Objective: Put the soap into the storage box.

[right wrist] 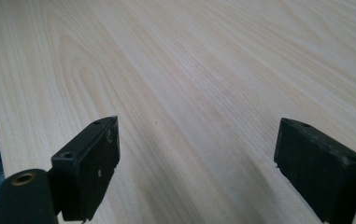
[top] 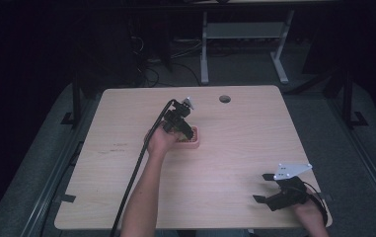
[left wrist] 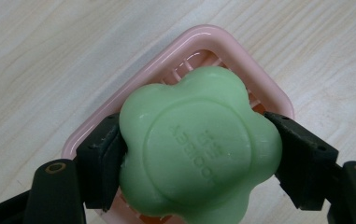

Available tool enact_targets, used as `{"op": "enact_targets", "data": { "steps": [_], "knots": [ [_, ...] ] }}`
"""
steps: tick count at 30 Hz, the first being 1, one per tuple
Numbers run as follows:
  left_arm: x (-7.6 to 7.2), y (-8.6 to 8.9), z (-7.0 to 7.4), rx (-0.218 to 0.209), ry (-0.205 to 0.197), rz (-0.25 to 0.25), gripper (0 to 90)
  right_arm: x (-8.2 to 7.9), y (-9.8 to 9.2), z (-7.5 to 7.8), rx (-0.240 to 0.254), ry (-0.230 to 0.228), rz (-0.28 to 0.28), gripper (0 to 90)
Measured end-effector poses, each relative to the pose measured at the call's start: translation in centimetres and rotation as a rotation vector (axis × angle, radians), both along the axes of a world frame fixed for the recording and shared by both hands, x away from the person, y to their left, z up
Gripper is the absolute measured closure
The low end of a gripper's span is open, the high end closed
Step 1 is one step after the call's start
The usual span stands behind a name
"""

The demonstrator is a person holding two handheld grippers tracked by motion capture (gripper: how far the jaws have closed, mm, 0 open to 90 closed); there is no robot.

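Soap [left wrist: 199, 149], pale green and shaped like a rounded flower with raised lettering on its top face, is sitting clamped between the jaws of our left gripper [left wrist: 199, 154], one black pad pressing each side of it. We are holding it directly over a pink soap dish [left wrist: 166, 65], whose slatted inside is peeking out around the bar; we cannot tell whether the bar is resting in the dish or hanging just above it. In the high view our left gripper [top: 180, 129] is pointing down at the dish [top: 194, 143] near the middle of the light wooden table [top: 235, 148], with our left hand [top: 160, 140] wrapped around the grip and the black cable [top: 136, 173] trailing back along the forearm toward the near edge.

Our right gripper [top: 263, 187] is waiting well apart from all this, near the table's right front corner, with its grey three-cornered plate [top: 291, 171] showing on top. Its jaws are standing wide apart with nothing between them, and in the right gripper view our right gripper [right wrist: 196, 163] is looking out over bare wood grain. A round cable hole [top: 224, 98] is sitting near the far edge of the table.
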State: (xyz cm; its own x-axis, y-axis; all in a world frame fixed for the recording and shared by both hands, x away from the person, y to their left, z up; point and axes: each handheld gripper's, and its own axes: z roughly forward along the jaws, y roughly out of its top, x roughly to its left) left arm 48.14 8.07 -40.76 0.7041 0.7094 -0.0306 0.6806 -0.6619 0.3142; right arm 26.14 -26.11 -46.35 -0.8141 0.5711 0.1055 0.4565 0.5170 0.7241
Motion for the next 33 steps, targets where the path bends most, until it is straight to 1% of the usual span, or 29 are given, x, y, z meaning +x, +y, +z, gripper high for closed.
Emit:
{"op": "enact_targets", "data": {
  "steps": [2, 5, 7, 8, 10, 15, 19, 24, 25, 27, 28, 33],
  "knots": [
    [0.1, 0.0, -0.1, -0.001, 0.007, 0.002, 26.3, 0.0, 0.0, 0.0, -0.001, -0.001, 0.001, 13.8],
    [0.2, -0.1, -0.7, 0.012, 0.015, 0.008, 26.3, 0.0, 0.0, 0.0, -0.001, 0.001, 0.000, 13.8],
    [0.2, 0.0, -1.0, 0.005, 0.023, 0.011, 26.3, 0.0, 0.0, 0.0, 0.001, 0.003, -0.001, 13.8],
    [0.2, 0.0, -1.3, -0.004, 0.022, 0.026, 26.2, 0.0, 0.0, 0.0, 0.001, 0.003, -0.002, 13.7],
    [0.3, 0.2, -1.6, -0.009, 0.023, 0.039, 26.2, 0.0, 0.0, 0.0, 0.000, 0.004, -0.002, 13.8],
    [0.3, 0.3, -1.8, 0.001, 0.033, 0.039, 26.1, 0.0, 0.0, 0.0, -0.001, 0.004, -0.001, 13.8],
    [0.3, 0.4, -1.6, -0.002, 0.023, 0.041, 26.0, 0.0, 0.0, 0.0, 0.000, 0.003, 0.000, 13.8],
    [0.2, 0.4, -1.3, 0.001, 0.019, 0.024, 25.9, 0.0, 0.0, 0.0, 0.000, 0.004, -0.001, 13.8],
    [0.2, 0.4, -1.3, -0.009, 0.016, 0.033, 25.9, 0.0, 0.0, 0.0, -0.001, 0.005, -0.001, 13.8],
    [0.2, 0.5, -1.2, -0.011, 0.016, 0.029, 25.8, 0.0, 0.0, 0.0, 0.000, 0.004, -0.001, 13.8],
    [0.2, 0.6, -1.1, -0.004, 0.012, 0.019, 25.8, 0.0, 0.0, 0.0, 0.000, 0.003, -0.001, 13.8],
    [-0.1, 0.6, -0.6, -0.006, -0.004, 0.010, 24.5, 0.0, 0.0, 0.0, 0.001, 0.003, 0.000, 13.8]
  ]
}}
